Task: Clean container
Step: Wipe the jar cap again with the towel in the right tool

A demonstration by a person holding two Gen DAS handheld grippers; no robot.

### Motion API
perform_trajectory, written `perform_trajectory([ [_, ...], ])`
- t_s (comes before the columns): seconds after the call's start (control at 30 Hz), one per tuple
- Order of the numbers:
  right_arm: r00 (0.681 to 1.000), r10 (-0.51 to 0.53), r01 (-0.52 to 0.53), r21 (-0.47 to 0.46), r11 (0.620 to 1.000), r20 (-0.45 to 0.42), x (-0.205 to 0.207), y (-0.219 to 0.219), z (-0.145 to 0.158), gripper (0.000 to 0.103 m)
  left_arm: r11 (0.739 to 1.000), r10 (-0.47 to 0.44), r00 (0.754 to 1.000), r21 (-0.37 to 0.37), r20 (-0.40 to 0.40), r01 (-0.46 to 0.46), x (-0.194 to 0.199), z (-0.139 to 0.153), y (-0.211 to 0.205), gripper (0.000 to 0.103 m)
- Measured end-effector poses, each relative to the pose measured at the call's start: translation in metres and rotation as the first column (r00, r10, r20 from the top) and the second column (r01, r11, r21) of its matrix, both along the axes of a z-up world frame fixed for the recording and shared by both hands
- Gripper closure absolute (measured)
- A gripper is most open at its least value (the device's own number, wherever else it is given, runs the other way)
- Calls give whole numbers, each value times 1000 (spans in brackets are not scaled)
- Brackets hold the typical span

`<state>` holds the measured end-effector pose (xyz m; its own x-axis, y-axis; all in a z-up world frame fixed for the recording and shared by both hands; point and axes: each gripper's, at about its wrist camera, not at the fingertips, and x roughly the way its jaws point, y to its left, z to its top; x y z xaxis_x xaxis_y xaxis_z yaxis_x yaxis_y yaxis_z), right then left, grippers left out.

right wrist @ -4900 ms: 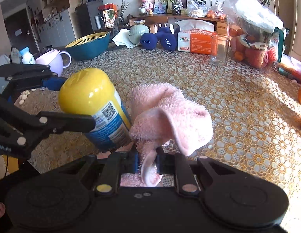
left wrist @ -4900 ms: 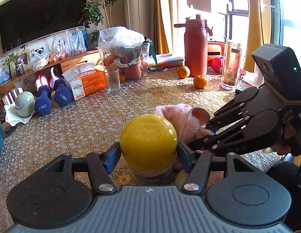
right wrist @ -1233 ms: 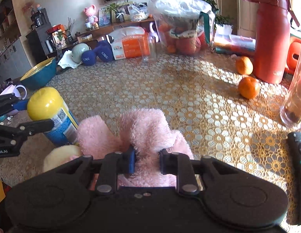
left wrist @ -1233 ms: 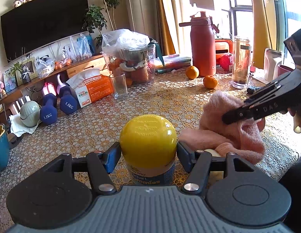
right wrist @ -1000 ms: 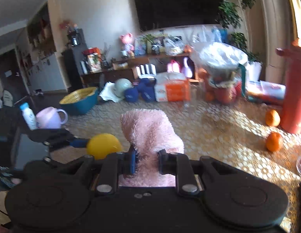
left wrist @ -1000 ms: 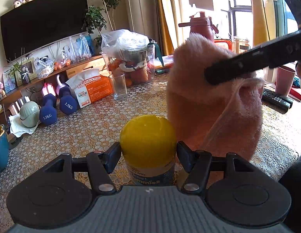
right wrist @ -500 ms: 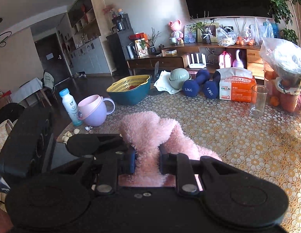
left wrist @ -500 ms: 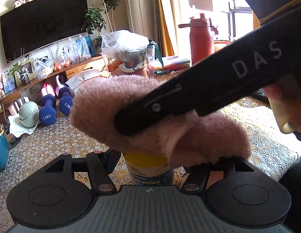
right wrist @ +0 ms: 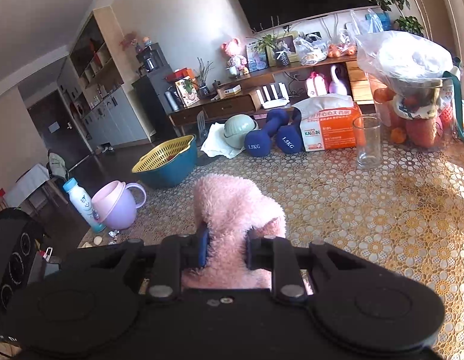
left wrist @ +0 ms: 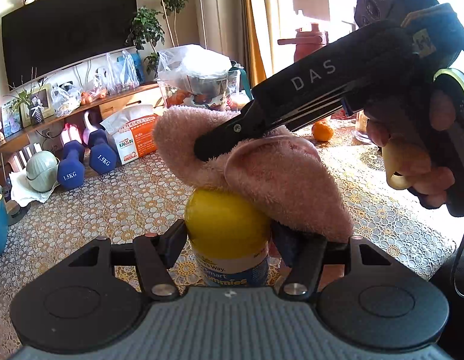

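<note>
Left gripper [left wrist: 227, 240] clamps upright bottle [left wrist: 229, 234]. Right gripper [right wrist: 226, 246] pinches cloth [left wrist: 256, 165] directly above, draped on cap's right side; contact pressure probably light.

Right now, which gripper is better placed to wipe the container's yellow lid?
Right. The right gripper is shut on the pink cloth, which lies on the yellow lid. The left gripper clamps the container, steadying it.
</note>
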<state>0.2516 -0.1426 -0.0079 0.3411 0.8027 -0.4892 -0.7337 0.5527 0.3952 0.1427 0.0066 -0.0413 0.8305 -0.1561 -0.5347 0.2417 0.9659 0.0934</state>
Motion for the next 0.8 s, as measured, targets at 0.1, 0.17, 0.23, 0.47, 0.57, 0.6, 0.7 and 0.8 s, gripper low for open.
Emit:
perform_trajectory([
  [0.1, 998, -23, 26, 44, 999, -66, 8, -8, -8, 81, 1000, -1, 1000, -1, 1, 1, 0, 0, 0, 41],
  [0.17, 993, -44, 52, 71, 996, -108, 13, -13, -14, 81, 1000, -1, 1000, -1, 0, 1, 0, 0, 0, 41],
  [0.23, 986, -72, 87, 90, 992, -153, 18, -19, -22, 81, 1000, -1, 1000, 0, 1, 1, 0, 0, 0, 41],
  [0.47, 940, -132, 173, 109, 979, -315, 29, -38, -54, 81, 1000, -2, 1000, 0, 2, 2, 0, -1, 0, 41],
  [0.57, 934, -144, 170, 52, 984, -326, 25, -37, -65, 81, 1000, -1, 1000, 2, 2, 1, 1, -1, 1, 41],
  [0.6, 938, -142, 158, 26, 987, -316, 22, -37, -66, 81, 1000, -1, 1000, 2, 2, 1, 1, -1, 1, 41],
  [0.7, 967, -115, 89, -121, 989, -226, 10, -30, -67, 82, 1000, -1, 1000, 3, 3, 1, 0, -2, 1, 41],
  [0.8, 993, -105, 90, -243, 966, -48, -7, -28, -47, 82, 1000, -1, 1000, 5, 5, 1, -1, -2, 1, 41],
])
